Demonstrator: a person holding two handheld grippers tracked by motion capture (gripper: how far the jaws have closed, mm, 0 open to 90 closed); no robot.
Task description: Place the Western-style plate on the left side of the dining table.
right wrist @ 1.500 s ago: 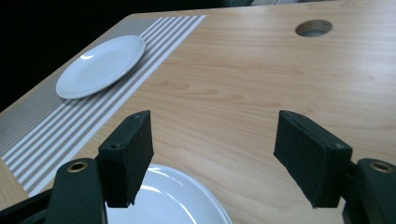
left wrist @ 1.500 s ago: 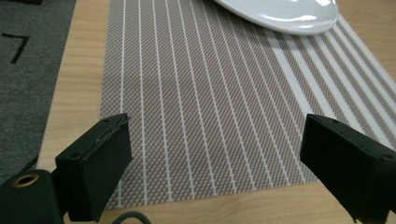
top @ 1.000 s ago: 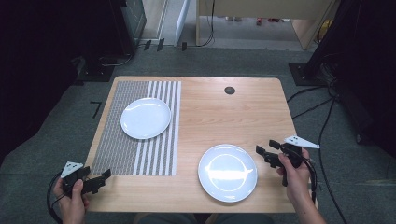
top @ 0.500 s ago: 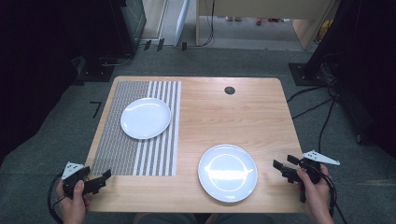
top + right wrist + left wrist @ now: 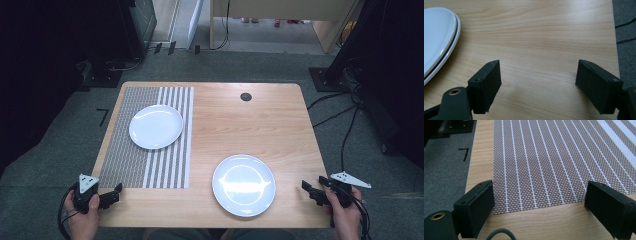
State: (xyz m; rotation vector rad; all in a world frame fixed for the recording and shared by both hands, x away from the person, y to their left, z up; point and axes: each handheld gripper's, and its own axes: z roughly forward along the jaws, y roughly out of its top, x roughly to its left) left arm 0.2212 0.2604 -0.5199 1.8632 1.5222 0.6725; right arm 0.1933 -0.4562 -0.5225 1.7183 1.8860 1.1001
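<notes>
High view: the near plate lies flat on the bare table, between the left gripper and the right gripper, nearer the right; round, it has no long axis. Left gripper view: jaws gape empty over the mat edge. Right gripper view: jaws, just widening, hold nothing; the plate is cut off at left.

I see overhead light glaring off the near plate; the table is bright, its surroundings dark, and both gripper views are sharp with soft shadows.
</notes>
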